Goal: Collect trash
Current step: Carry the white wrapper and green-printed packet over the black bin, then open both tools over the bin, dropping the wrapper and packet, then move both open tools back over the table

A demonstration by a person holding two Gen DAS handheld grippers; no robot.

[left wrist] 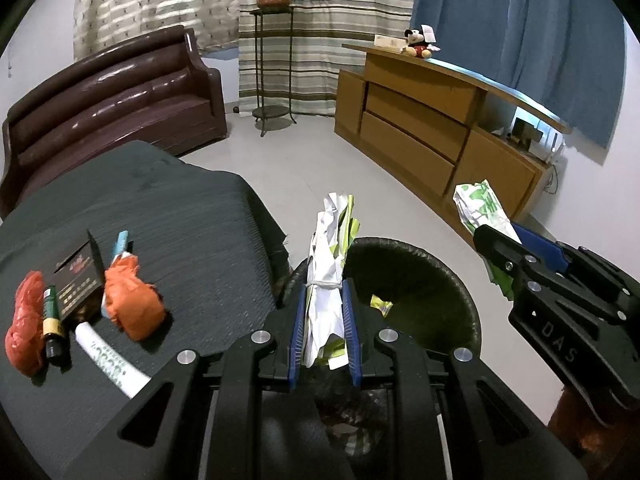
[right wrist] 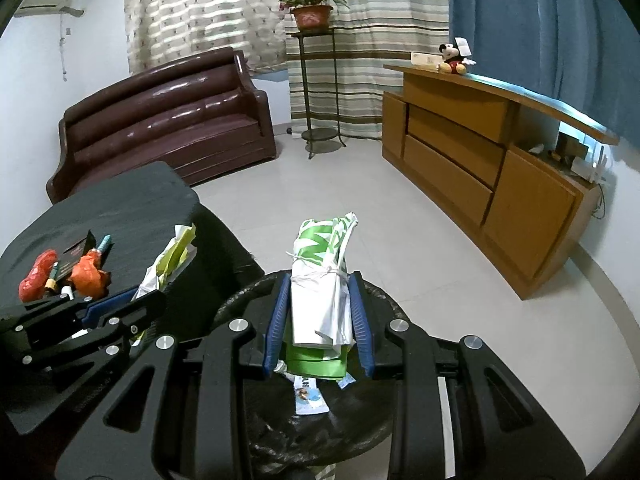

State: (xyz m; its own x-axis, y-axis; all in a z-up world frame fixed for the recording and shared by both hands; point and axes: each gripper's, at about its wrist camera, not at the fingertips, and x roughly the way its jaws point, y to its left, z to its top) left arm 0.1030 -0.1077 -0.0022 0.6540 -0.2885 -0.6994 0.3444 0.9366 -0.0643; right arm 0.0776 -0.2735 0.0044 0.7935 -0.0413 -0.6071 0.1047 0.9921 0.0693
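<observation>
My left gripper is shut on a crumpled white and green paper bundle tied with a rubber band, held over the near rim of a black-lined trash bin. My right gripper is shut on a rolled green and white bag tied with string, above the bin. Scraps lie inside the bin. In the left wrist view the right gripper shows at right with its bag. In the right wrist view the left gripper shows at left with its bundle.
A dark cloth-covered table at left carries two orange bags, a dark card, a green and black tube and a white tube. A brown sofa, a plant stand and a wooden cabinet stand behind.
</observation>
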